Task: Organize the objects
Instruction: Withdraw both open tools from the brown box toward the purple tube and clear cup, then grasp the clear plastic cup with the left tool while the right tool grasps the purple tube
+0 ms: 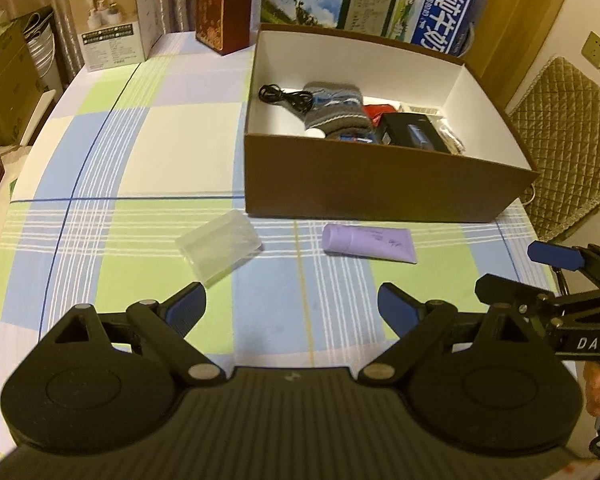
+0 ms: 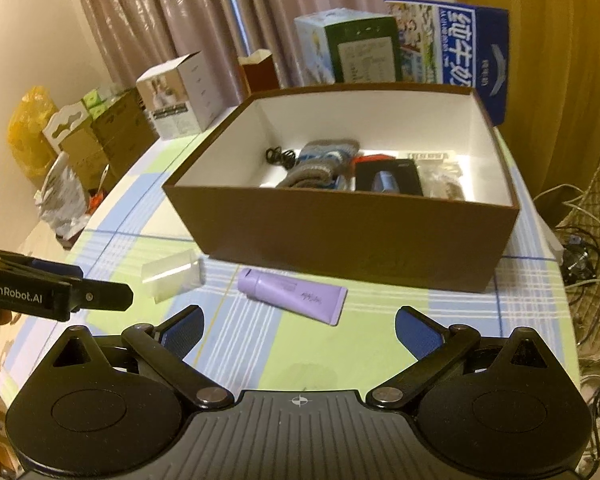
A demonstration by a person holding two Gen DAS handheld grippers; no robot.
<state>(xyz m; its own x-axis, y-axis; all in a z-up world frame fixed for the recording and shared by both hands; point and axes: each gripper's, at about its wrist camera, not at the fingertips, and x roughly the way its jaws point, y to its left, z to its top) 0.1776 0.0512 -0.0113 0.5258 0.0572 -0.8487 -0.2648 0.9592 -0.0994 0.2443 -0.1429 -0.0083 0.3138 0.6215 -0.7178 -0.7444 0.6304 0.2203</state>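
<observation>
Nearest, the left gripper (image 1: pixel 292 306) is held low over the checked tablecloth (image 1: pixel 148 140), its blue-padded fingers spread wide with nothing between them. Beside it, the right gripper (image 2: pixel 298 330) is likewise carried wide open and empty, angled toward the box. Both appear to be poised this way so that either loose item can be approached next.

Just ahead, a clear plastic case (image 1: pixel 219 247) is seen lying flat on the cloth, nearer the left gripper, and a purple tube (image 1: pixel 369 241) is laid on its side a little apart from it, nearer the right. Neither is touched by any finger, and both are left outside the box, close to its front wall.

Farther on, the brown box (image 1: pixel 380 184) is set open-topped, presumably as the collecting place: a coiled black cable (image 1: pixel 284 98), a grey knitted item (image 1: pixel 336 110) and a black packaged object (image 1: pixel 414 130) are already gathered inside. Beyond it, cartons are stood against the curtain, seemingly kept out of the way.
</observation>
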